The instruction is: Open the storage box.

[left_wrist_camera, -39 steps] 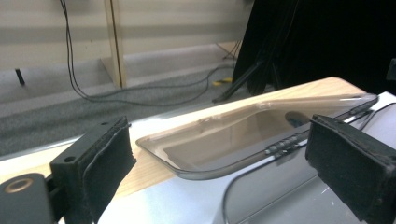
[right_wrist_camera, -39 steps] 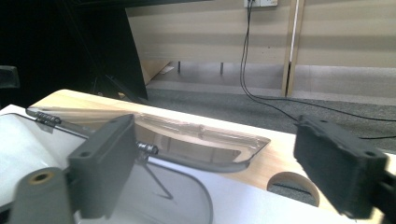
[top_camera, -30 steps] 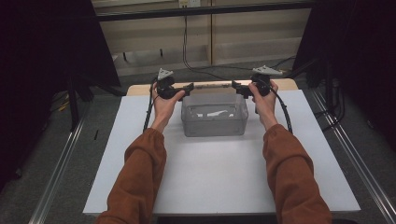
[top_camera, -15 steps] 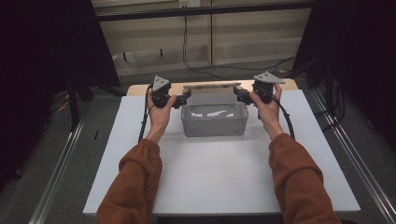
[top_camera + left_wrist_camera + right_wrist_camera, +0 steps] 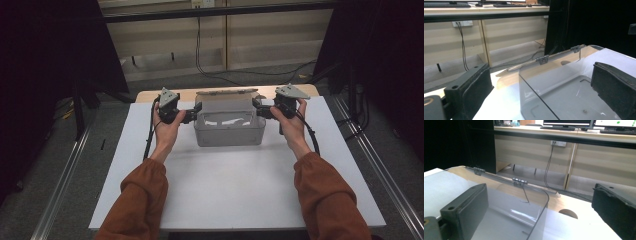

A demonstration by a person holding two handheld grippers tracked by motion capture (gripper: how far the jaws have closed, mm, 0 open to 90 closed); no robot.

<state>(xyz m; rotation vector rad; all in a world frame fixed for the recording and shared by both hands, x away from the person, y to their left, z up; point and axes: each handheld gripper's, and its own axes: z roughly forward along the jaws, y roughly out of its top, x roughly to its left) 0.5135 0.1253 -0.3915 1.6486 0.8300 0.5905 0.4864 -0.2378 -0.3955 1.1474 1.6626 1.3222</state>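
The left claw [image 5: 196,111] is released: in the left gripper view its two black jaws stand wide apart, one outside the left end wall of the clear plastic box [image 5: 564,87] and one over the inside of the box, so the wall is between them, and the pads do not press on it. The right claw [image 5: 258,107] is released too. Its jaws have just been opening, and in the right gripper view they straddle the right end wall of the box [image 5: 506,210] without touching it, as far as this low angle lets me judge.

Each claw is held by one hand of a person in rust-orange sleeves [image 5: 142,200], and a black cable [image 5: 149,135] hangs from the left gripper beside the box.

The box [image 5: 229,131] stands between the two claws, at the far part of the white board [image 5: 225,190] which covers the desk. Its transparent lid [image 5: 225,93] is open and stands up behind the box, joined to it by two small hinges [image 5: 542,59]. Inside the box something pale lies on the bottom; I cannot tell what it is.

Behind the box the wooden edge of the desk [image 5: 150,95] shows, and farther behind it black cables [image 5: 200,50] hang along a beige wall.
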